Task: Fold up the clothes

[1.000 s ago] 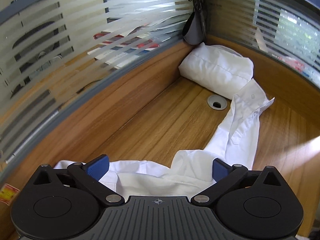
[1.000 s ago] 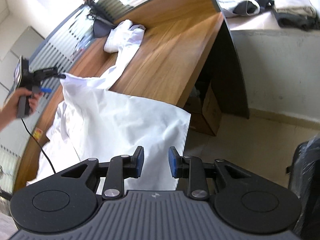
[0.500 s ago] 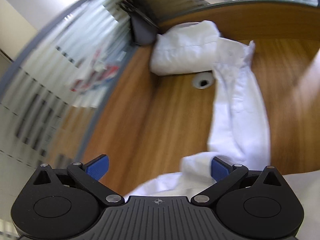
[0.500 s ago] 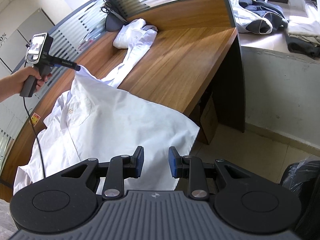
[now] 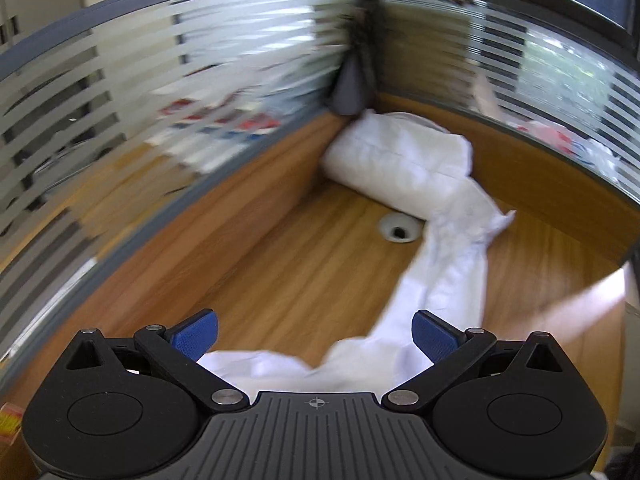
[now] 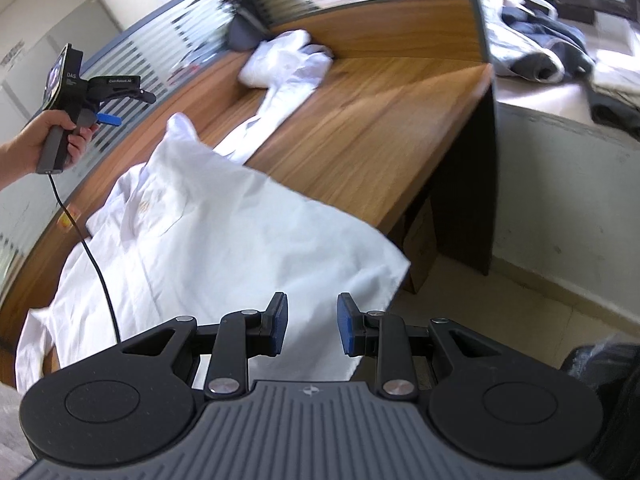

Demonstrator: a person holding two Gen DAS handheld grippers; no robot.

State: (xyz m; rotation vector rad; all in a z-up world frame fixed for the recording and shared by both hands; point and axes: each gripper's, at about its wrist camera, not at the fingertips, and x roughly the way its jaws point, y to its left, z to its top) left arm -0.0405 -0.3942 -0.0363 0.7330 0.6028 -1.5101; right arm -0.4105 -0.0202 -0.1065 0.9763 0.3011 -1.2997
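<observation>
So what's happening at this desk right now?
A person with a handheld gripper in each hand is working on a white shirt spread over the wooden desk, one sleeve trailing toward a folded white bundle in the corner. The left gripper is wide open above the shirt, holding nothing. The right gripper hovers part open over the hem hanging off the desk edge. No fold is visible yet.

Left gripper (image 5: 315,334): jaws wide apart, nothing gripped, held aloft by the left hand (image 6: 54,136). Right gripper (image 6: 312,324): jaws partly parted, pads clear, angled downward
</observation>
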